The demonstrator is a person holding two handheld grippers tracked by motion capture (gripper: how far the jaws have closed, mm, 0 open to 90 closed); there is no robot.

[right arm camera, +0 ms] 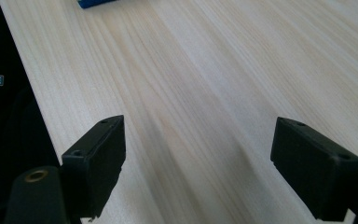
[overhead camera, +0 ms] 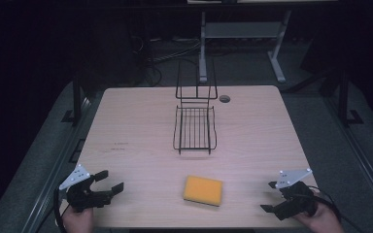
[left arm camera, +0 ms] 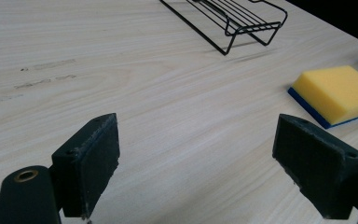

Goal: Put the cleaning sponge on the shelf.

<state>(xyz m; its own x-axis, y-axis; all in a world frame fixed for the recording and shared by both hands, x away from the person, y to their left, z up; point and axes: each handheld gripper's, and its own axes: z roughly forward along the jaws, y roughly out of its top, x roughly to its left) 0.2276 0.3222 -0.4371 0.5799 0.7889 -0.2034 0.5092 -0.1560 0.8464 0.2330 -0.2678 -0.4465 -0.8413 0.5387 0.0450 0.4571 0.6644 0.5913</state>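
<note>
A yellow sponge [overhead camera: 203, 190] with a blue underside lies flat near the front middle of the wooden table [overhead camera: 141, 126]. In the left gripper view the sponge [left arm camera: 338, 93] sits ahead to the right. A black wire rack [overhead camera: 194, 127] stands at the table's middle, its upright frame at the far end; its near end [left arm camera: 233, 21] shows in the left gripper view. My left gripper [overhead camera: 110, 182] rests open at the front left, jaws wide apart with nothing between them. My right gripper [overhead camera: 269, 196] is open at the front right, also empty. A blue sliver of the sponge [right arm camera: 95, 3] shows at the top of the right gripper view.
A round cable hole [overhead camera: 224, 98] sits in the table's far right part. Behind the table stand a white desk frame [overhead camera: 203, 48] and cables on a dark floor. The table's front edge [right arm camera: 25, 93] runs close beside the right gripper.
</note>
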